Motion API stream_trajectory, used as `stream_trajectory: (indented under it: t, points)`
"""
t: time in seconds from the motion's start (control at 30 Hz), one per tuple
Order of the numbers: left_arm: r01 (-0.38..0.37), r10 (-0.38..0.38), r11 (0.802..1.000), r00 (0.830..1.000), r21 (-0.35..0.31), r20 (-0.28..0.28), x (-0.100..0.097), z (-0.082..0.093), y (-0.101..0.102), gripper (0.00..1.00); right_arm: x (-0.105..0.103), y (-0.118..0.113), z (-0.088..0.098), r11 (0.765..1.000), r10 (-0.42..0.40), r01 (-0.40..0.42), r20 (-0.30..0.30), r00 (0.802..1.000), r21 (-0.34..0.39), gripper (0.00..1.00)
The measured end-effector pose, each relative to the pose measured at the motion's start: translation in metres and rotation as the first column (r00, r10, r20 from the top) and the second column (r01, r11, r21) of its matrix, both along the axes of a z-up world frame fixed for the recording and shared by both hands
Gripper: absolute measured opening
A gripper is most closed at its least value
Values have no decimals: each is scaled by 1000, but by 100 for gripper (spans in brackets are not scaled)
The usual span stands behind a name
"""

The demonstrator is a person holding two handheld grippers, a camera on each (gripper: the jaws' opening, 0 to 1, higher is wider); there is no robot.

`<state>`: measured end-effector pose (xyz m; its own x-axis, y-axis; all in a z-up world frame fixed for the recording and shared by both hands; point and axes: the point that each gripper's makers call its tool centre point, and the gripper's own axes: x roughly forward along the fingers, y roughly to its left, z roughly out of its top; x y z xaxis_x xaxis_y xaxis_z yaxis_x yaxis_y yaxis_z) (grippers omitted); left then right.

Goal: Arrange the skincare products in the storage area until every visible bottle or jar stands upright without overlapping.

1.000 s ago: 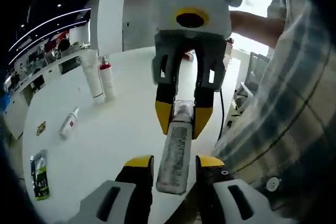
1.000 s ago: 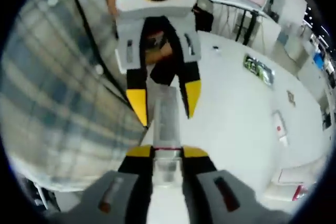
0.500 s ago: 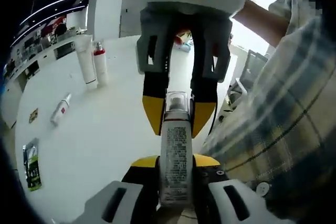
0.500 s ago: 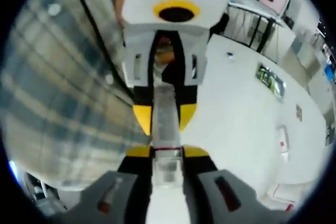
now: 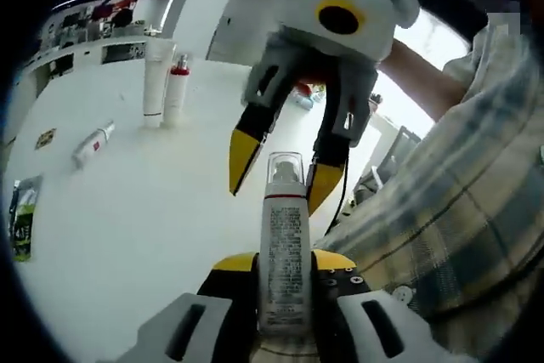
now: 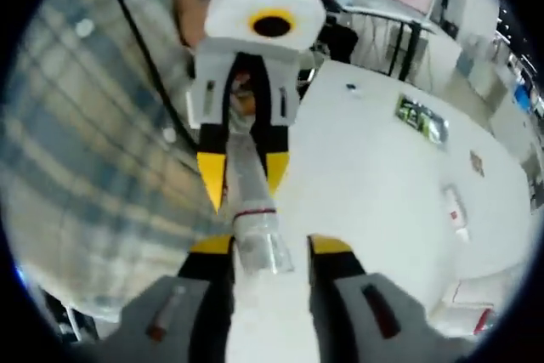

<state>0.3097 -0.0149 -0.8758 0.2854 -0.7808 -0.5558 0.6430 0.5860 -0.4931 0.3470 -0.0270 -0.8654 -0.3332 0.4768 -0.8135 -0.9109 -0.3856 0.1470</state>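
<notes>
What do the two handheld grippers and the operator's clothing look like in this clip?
Each gripper has a white rounded housing, grey finger frames and black fingers tipped in yellow. The right gripper carries a small green light on top, and a black cable hangs from it. The left gripper matches it. The person wears a shirt in grey, blue and cream plaid with white buttons.

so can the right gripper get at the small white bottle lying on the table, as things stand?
Probably yes. The right gripper looks open off the clear-capped bottle that the left gripper clamps, and bare table leads to the lying bottle.
</notes>
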Motion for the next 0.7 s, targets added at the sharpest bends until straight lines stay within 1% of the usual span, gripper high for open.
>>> stream_trajectory:
  t: [0.03, 0.07, 0.1, 0.13, 0.17, 0.2, 0.23, 0.27, 0.3, 0.33, 0.37, 0.4, 0.43, 0.47, 0.5, 0.53, 0.57, 0.6, 0.63, 0.67, 0.7]
  points:
    - [-6, 6, 1000, 1000, -18, -5, 1, 1, 0, 21, 2, 0, 2, 999, -32, 33, -25, 999, 13, 35]
    - [-23, 23, 999, 1000, -44, -17, 2, 2, 0, 21, 5, 0, 5, 996, -80, 83, -67, 995, 39, 36]
    - [-33, 32, 998, 999, -62, -23, 4, 4, 1, 21, 8, 1, 8, 991, -119, 125, -94, 988, 56, 37]
    - [-54, 51, 994, 998, -90, -27, 7, 7, 1, 21, 14, 2, 12, 979, -175, 185, -125, 977, 79, 38]
    - [-61, 58, 993, 998, -101, -30, 8, 8, 1, 22, 16, 3, 14, 975, -190, 204, -136, 972, 91, 38]
    - [-83, 79, 987, 996, -137, -33, 12, 12, 1, 22, 20, 5, 20, 960, -228, 250, -170, 959, 123, 38]
    - [-102, 97, 982, 995, -161, -38, 15, 15, 2, 22, 21, 7, 24, 951, -245, 275, -201, 949, 142, 38]
    - [-115, 107, 971, 993, -208, -48, 18, 21, 2, 22, 22, 9, 30, 932, -272, 321, -260, 927, 169, 38]
    - [-122, 114, 968, 992, -220, -49, 19, 23, 2, 22, 22, 10, 35, 917, -292, 357, -312, 904, 179, 38]
    - [-143, 137, 958, 990, -248, -42, 24, 28, 4, 22, 25, 17, 48, 872, -327, 439, -409, 852, 215, 38]
    - [-149, 143, 954, 989, -259, -42, 26, 30, 5, 22, 28, 19, 55, 842, -345, 488, -465, 815, 231, 39]
    - [-171, 163, 935, 985, -310, -53, 31, 39, 7, 22, 34, 22, 64, 787, -377, 568, -542, 751, 240, 39]
    - [-193, 186, 917, 981, -349, -56, 36, 46, 9, 22, 38, 23, 69, 751, -394, 616, -587, 707, 237, 39]
    - [-206, 198, 904, 978, -375, -61, 39, 51, 10, 22, 39, 24, 72, 727, -401, 647, -623, 672, 230, 39]
    - [-230, 220, 882, 973, -412, -72, 43, 57, 12, 22, 40, 24, 74, 701, -404, 677, -657, 636, 225, 39]
    - [-245, 235, 866, 969, -435, -79, 46, 61, 13, 22, 43, 25, 75, 670, -412, 707, -678, 609, 227, 39]
    - [-256, 241, 850, 966, -460, -92, 48, 65, 13, 22, 45, 27, 73, 646, -430, 731, -687, 585, 219, 38]
    - [-268, 250, 830, 963, -489, -103, 51, 68, 14, 22, 44, 29, 73, 621, -436, 758, -717, 544, 198, 36]
    - [-283, 267, 824, 958, -491, -104, 54, 68, 15, 22, 43, 32, 74, 609, -431, 770, -736, 522, 189, 34]
    - [-286, 269, 821, 957, -494, -107, 55, 68, 14, 22, 40, 36, 77, 594, -421, 784, -760, 495, 181, 33]
    - [-288, 272, 819, 957, -497, -106, 56, 68, 14, 22, 39, 39, 79, 577, -421, 798, -773, 475, 177, 33]
